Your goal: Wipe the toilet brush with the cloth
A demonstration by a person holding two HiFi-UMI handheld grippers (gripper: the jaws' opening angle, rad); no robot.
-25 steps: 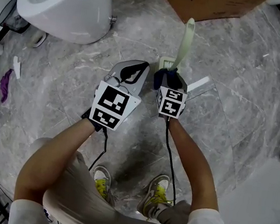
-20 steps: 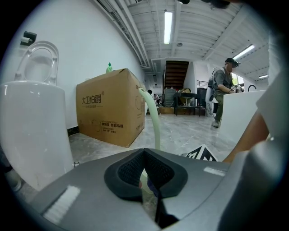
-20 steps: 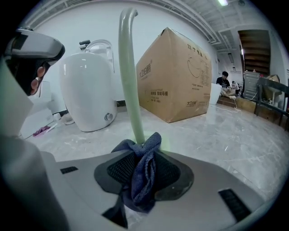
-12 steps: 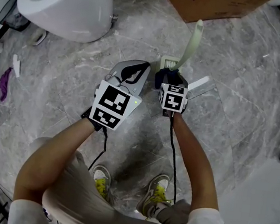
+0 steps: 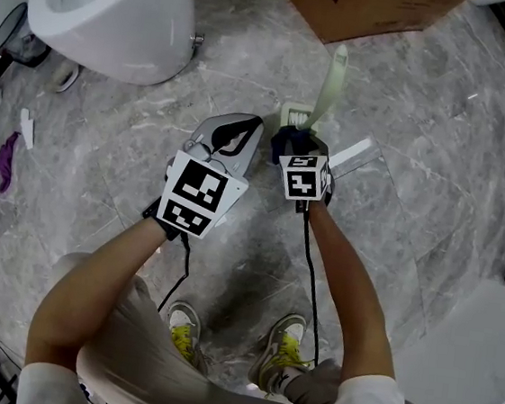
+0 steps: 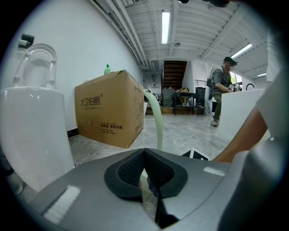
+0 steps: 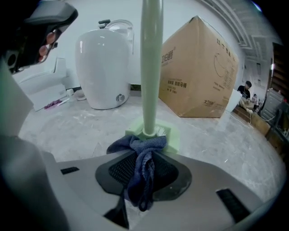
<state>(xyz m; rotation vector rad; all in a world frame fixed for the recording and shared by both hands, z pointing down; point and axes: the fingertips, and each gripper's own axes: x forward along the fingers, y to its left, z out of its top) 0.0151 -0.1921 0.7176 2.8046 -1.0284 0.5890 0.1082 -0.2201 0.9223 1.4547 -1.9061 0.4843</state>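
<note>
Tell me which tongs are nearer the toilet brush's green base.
Right. The right tongs, whose jaws have just been closing on the blue cloth, sit directly at the green base, with the cloth reaching it. The left tongs sit shut alongside, a little further off.

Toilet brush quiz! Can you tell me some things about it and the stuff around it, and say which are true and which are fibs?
1. The toilet brush has a pale green handle. True.
2. The right gripper holds nothing. False: its jaws have just been closing and they pinch a blue cloth, bunched right at the foot of the handle.
3. A brown cardboard box stands on the floor behind the brush. True.
4. The toilet is black. False: it is white.
5. The brush lies flat on the floor. False: it stands upright in its green base.
</note>
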